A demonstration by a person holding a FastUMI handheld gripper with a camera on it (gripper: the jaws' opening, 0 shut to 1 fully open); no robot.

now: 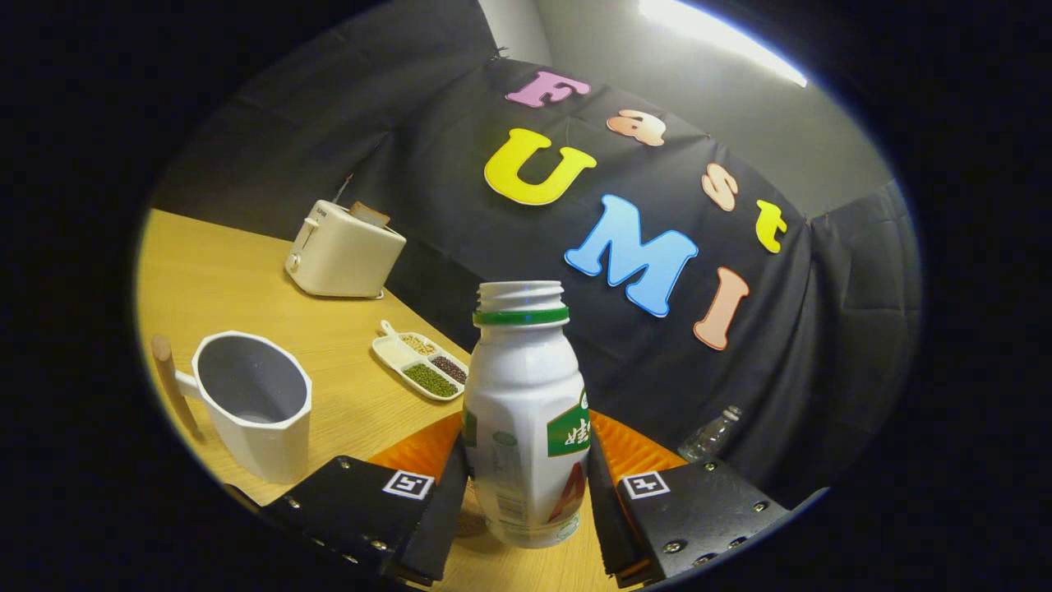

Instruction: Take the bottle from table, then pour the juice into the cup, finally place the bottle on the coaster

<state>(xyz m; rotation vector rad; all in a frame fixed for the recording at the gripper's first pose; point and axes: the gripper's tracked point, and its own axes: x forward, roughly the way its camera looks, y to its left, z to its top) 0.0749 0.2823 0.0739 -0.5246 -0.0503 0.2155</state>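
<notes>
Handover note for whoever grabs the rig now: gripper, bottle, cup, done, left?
Gripper: shut on the bottle, a finger on each side.
Bottle: uncapped, about upright between the fingers, over the table; whether it's lifted clear I can't tell.
Cup: beside the fingers on the table, looks empty.
Done: bottle gripped.
Left: pour into the cup, then set the bottle on the coaster.

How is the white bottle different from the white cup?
The bottle is held between the gripper jaws; the cup stands free on the table, off to the side. The bottle narrows to a small threaded mouth with a green ring; the cup is wide open. The cup has a handle; the bottle has none. Both are white and uncapped.
</notes>
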